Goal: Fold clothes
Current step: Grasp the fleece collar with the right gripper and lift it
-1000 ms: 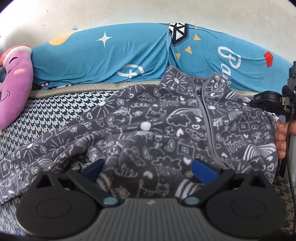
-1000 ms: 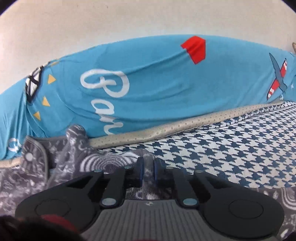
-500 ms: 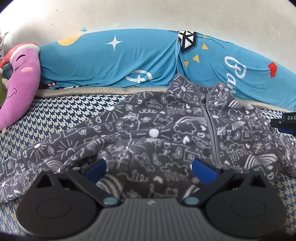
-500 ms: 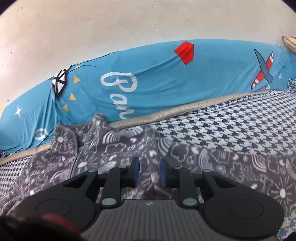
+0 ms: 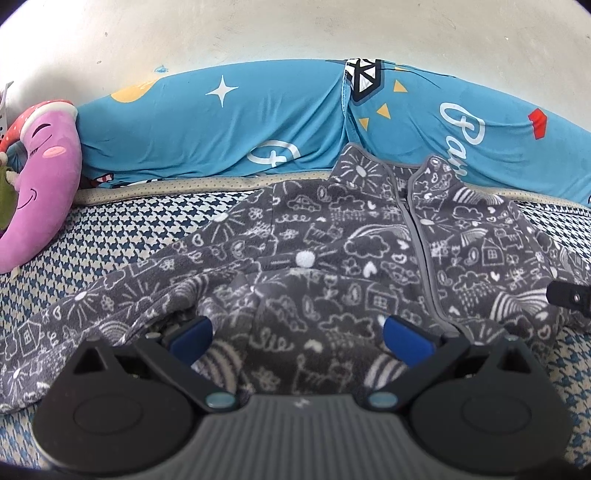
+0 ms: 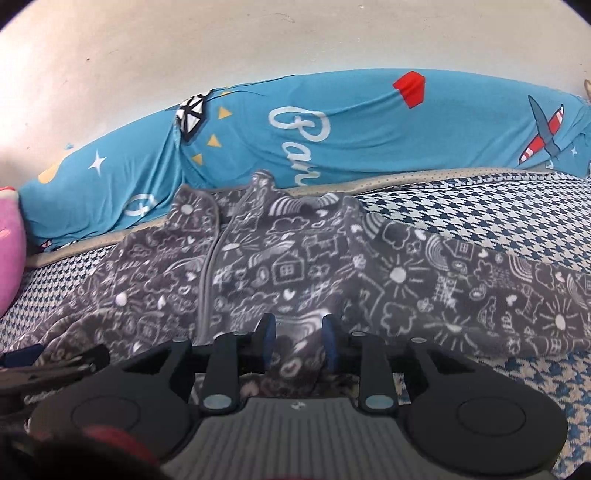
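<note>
Grey fleece jacket (image 5: pixel 369 258) lay spread front-up on the bed (image 5: pixel 122 229), zip closed, collar toward the blue pillows (image 5: pixel 229 122) along the white wall (image 5: pixel 295 33). Left tongs (image 5: pixel 299 332) were released, jaws wide, over the jacket's lower left panel; fabric sat between the pads, not pinched. Right tongs (image 6: pixel 297 332) had just been opening: jaws partly apart above the hem right of the zip, cloth below the gap, no grip visible. Right sleeve (image 6: pixel 498 291) stretched out flat on the houndstooth cover. Pink moon plush (image 5: pixel 40 177) sat at the bed's left edge.
</note>
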`<state>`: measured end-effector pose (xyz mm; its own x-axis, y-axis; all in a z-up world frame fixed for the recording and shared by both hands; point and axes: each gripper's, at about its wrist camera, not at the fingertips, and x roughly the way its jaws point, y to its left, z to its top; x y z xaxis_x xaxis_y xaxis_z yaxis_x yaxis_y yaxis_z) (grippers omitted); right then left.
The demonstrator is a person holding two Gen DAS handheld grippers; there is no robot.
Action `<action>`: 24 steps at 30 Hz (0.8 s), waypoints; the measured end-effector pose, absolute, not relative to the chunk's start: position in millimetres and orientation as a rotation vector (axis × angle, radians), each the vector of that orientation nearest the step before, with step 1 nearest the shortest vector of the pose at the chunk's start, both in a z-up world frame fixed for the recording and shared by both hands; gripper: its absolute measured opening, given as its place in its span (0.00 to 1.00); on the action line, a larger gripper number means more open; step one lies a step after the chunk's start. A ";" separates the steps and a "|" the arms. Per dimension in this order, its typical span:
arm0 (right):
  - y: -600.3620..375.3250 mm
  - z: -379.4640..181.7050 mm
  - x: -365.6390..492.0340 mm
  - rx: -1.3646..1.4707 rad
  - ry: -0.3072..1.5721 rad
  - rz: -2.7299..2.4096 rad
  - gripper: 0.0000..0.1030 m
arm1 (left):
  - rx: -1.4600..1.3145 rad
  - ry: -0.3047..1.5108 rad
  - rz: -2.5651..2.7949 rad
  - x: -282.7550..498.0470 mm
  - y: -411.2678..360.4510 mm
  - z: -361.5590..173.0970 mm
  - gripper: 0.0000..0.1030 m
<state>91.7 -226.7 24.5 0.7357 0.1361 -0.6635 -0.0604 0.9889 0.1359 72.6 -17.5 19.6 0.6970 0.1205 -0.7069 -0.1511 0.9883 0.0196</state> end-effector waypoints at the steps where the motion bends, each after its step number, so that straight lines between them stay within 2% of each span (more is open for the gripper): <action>1: -224.7 25.5 87.4 0.105 0.736 0.116 0.28 | -0.044 0.785 0.152 72.4 -16.6 19.8 1.00; 9: -215.7 37.8 50.2 0.052 0.707 0.199 0.30 | -0.042 0.775 0.166 66.9 -10.9 21.9 1.00; 13: -217.1 45.5 31.8 0.035 0.697 0.250 0.37 | -0.043 0.770 0.168 63.0 -9.1 25.1 1.00; 24: -214.5 39.4 -11.4 0.023 0.750 0.431 0.43 | -0.070 0.805 0.190 46.3 10.2 30.9 1.00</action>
<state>-11.4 -214.5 39.4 0.6483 0.3873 -0.6555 -0.3711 0.9125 0.1722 46.3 10.2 30.9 0.6772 0.1423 -0.7219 -0.1955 0.9806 0.0099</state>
